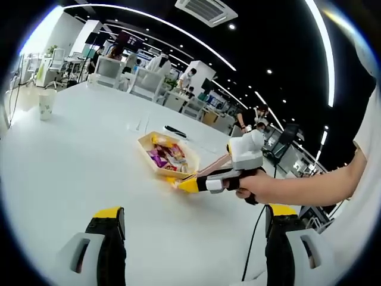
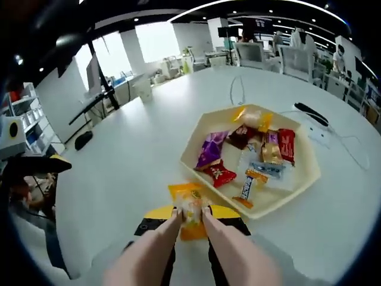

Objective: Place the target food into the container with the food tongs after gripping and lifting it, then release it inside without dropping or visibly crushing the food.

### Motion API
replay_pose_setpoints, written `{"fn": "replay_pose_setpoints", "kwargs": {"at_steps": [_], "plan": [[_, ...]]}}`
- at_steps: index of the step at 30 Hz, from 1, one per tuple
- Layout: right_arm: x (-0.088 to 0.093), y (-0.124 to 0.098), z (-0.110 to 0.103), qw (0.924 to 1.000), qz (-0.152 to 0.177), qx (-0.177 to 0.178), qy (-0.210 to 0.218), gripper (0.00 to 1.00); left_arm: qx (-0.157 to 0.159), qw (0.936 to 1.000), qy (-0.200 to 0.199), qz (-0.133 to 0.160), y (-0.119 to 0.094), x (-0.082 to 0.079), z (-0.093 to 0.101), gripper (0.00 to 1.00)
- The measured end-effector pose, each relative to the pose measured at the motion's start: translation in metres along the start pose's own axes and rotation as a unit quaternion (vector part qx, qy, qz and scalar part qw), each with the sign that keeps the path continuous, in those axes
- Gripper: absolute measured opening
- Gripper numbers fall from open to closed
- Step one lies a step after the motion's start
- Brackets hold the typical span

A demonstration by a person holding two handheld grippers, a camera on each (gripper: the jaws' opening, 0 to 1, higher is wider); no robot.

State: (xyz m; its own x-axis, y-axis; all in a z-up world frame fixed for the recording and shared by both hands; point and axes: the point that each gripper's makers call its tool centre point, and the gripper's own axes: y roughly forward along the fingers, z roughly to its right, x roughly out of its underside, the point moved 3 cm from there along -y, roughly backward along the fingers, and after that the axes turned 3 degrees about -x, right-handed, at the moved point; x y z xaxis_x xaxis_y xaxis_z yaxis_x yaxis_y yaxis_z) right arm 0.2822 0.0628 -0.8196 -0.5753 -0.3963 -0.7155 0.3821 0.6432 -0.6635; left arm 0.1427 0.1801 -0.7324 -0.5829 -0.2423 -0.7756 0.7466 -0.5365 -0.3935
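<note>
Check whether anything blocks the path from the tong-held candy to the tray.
Nothing visible does. The orange-wrapped candy is pinched in the tongs held by the right gripper, just outside the tray's near rim. Only that low rim lies between.

Tongs (image 2: 191,238) hide the orange snack's (image 2: 189,210) middle.

One hexagonal tray (image 2: 309,179) sits on the tabletop (image 2: 137,161), holding about eight wrapped snacks: one purple (image 2: 211,149), three red, the rest mixed. One yellow-wrapped candy (image 2: 189,208) lies outside it. One paper cup (image 1: 46,104) stands apart.
</note>
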Motion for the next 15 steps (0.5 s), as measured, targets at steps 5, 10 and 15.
{"fn": "replay_pose_setpoints", "kwargs": {"at_steps": [5,10,15], "plan": [[0.001,-0.004,-0.002,1.0000,0.006,-0.004,0.004,0.19,0.000,1.0000,0.004,0.000,0.001,0.000,0.003,0.99],[-0.005,-0.007,0.001,0.9996,0.021,-0.001,0.017,0.19,-0.002,1.0000,0.005,-0.002,0.002,0.001,0.003,0.99],[-0.014,-0.015,-0.001,0.9992,0.036,-0.005,0.019,0.19,0.002,1.0000,0.004,-0.002,0.002,-0.002,0.009,0.99]]}}
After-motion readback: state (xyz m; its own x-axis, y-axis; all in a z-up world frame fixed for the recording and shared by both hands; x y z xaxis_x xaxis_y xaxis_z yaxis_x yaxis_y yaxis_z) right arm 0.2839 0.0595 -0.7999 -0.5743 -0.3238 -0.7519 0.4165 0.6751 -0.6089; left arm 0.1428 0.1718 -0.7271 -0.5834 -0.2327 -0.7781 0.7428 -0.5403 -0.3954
